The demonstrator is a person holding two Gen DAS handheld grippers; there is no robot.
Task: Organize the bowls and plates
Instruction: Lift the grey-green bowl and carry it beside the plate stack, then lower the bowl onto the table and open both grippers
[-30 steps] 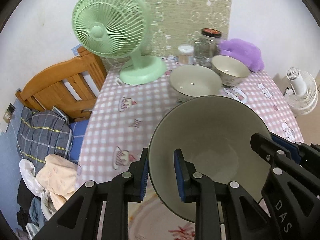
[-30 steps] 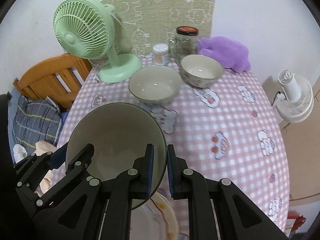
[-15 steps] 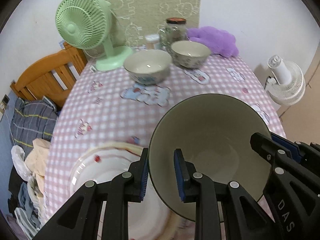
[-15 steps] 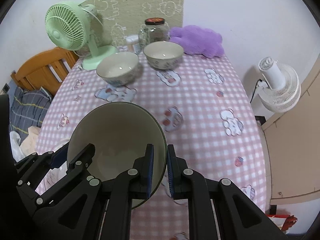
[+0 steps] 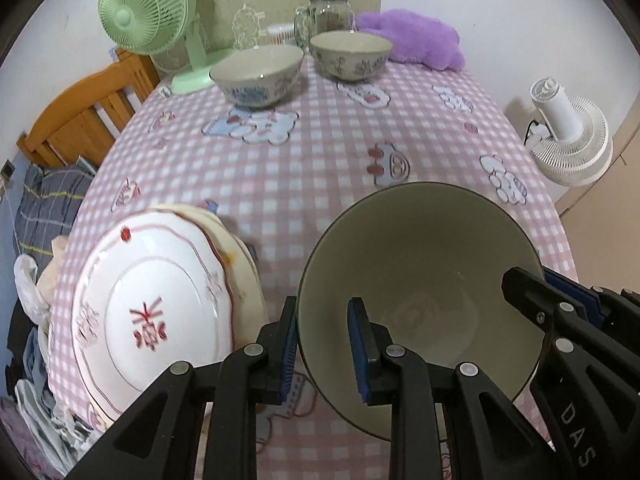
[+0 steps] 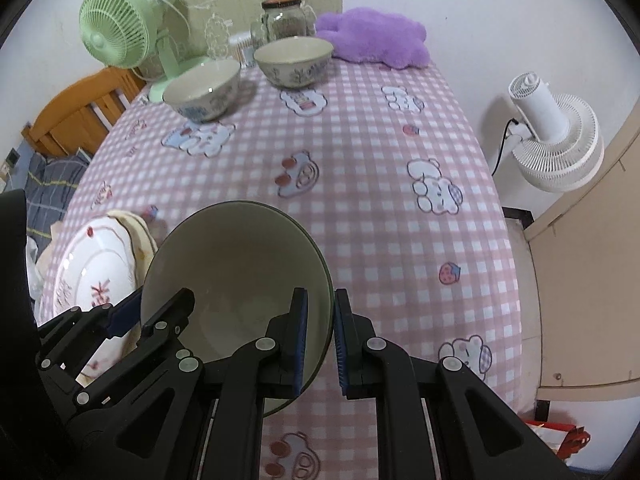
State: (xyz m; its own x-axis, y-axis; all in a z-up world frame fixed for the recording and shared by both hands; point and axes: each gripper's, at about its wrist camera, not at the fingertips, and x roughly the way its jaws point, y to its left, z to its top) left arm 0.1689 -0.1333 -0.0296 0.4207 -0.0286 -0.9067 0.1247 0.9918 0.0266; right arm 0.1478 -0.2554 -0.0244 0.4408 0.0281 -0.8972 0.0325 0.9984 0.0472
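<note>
Both grippers hold one grey-green bowl (image 5: 420,280) above the worktop (image 5: 320,168).
Left gripper (image 5: 322,344) and right gripper (image 6: 320,336) jaws pinch opposite rims; stacked plates (image 5: 152,304) lie just beside.

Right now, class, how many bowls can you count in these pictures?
3. One large bowl is gripped by both tools at the near edge. Two patterned bowls stand at the table's far end: one near the green fan, one by the jar.

The motion-blurred plate stack (image 5: 152,312) is partly hidden behind the left tongs (image 5: 322,346) and bowl (image 6: 236,280).
</note>
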